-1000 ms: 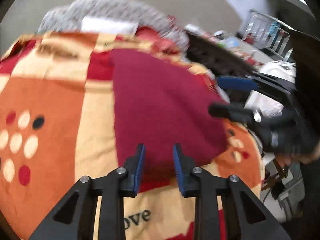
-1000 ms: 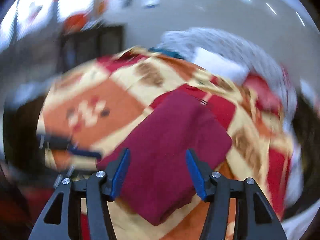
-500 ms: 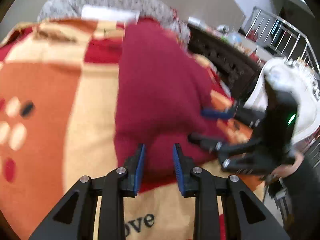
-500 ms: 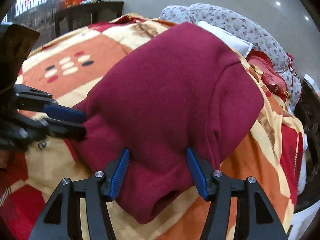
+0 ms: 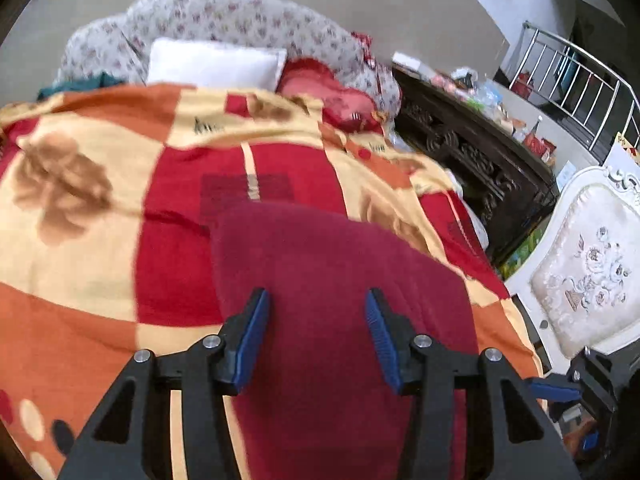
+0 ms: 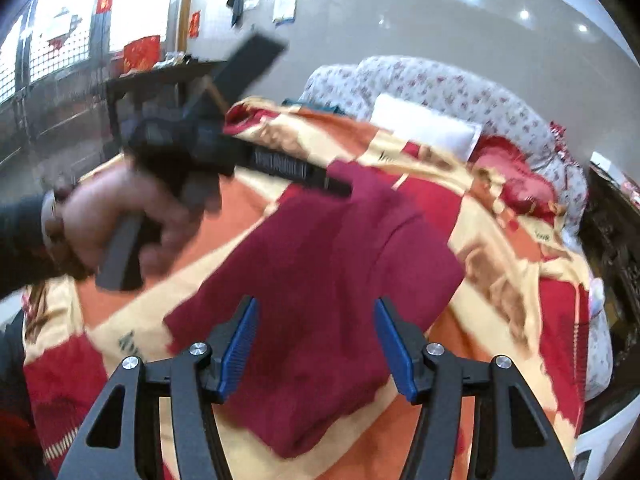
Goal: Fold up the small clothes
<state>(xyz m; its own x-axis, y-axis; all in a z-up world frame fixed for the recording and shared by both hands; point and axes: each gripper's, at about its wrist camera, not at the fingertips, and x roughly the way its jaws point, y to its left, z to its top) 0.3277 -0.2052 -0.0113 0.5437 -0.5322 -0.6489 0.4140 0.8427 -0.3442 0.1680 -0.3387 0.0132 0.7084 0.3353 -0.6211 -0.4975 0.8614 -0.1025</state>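
A dark red garment (image 5: 332, 296) lies folded on the patterned blanket (image 5: 80, 208); it also shows in the right wrist view (image 6: 328, 280). My left gripper (image 5: 316, 336) is open and empty, above the garment's near part. My right gripper (image 6: 316, 344) is open and empty, above the garment's near edge. In the right wrist view the left gripper (image 6: 340, 188), held in a hand, hovers over the garment's far edge. In the left wrist view the right gripper's blue pad (image 5: 554, 392) shows at the lower right, off the bed's edge.
A white pillow (image 5: 216, 66) and a floral quilt (image 5: 240, 20) lie at the bed's head. A dark carved cabinet (image 5: 476, 152) and a white upholstered chair (image 5: 584, 276) stand along the bed's right side. A dark table (image 6: 152, 84) stands at the left.
My left gripper opened and let go of the garment's edge, which now lies folded over. Both grippers have lifted and pulled back; the right one stayed open.
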